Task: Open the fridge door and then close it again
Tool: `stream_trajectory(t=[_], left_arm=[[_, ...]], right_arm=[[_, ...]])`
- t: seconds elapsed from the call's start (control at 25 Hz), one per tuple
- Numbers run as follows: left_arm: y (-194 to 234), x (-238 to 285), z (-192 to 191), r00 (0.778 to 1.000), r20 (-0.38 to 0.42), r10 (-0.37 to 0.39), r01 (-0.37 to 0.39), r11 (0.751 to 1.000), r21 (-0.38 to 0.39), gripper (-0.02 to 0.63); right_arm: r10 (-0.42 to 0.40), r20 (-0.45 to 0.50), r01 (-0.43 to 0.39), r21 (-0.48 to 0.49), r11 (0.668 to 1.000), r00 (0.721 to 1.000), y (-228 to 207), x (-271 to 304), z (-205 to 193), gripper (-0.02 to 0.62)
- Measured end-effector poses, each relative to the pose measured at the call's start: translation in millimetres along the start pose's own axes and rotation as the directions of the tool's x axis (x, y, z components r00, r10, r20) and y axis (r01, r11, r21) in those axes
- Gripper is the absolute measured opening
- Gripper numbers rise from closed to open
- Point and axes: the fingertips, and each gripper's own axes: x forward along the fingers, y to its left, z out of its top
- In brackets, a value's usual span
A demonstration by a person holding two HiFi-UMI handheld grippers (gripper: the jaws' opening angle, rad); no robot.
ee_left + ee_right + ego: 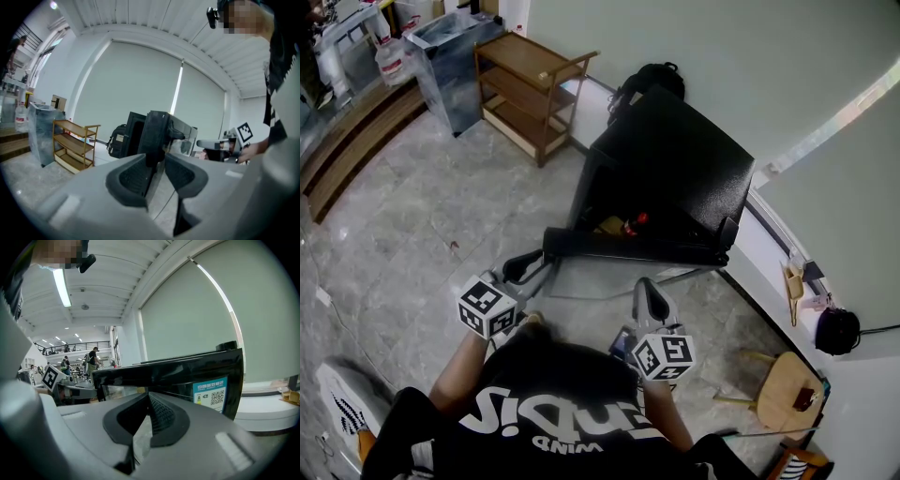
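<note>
Black ribbed pads (133,176) of the left gripper (157,159) stood partly apart with the free edge of the fridge door (157,129) between them. They appeared to press on that edge from both sides, so the grip on the door looked firm.

The right gripper (146,397) had its jaws brought together at the tips with nothing between them. It hung just in front of the door's glossy face, near it, though contact could not be made out.

In the head view the door was swung well out from the small black fridge (675,159), towards the person. The gap showed the inside, where a red-capped bottle (639,221) stood. The fridge sat on the grey stone floor (441,216) against the wall, with a wooden shelf trolley (534,84) well apart on its left.

By the look of it, the opening half of the task was done. The closing was not: the door had yet to be pushed back round until it met the fridge body, and the left gripper then had to let go.
</note>
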Motion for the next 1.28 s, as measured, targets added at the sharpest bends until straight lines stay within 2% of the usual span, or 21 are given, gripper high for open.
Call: stream_trajectory(t=[1.04,1.28], left_arm=[[49.6,48.6,22.5,1.000,0.005,-0.021,0.021,1.000,-0.014,0.118],[61.3,65.6,29.7,0.999,-0.013,-0.047,0.047,0.999,0.001,0.118]], right_arm=[[-0.024,-0.017,0.024,0.011,1.000,1.000,4.8,5.8,-6.6,-0.002],[-0.039,-0.014,0.039,0.019,0.999,0.999,2.7,6.6,-6.8,-0.002]])
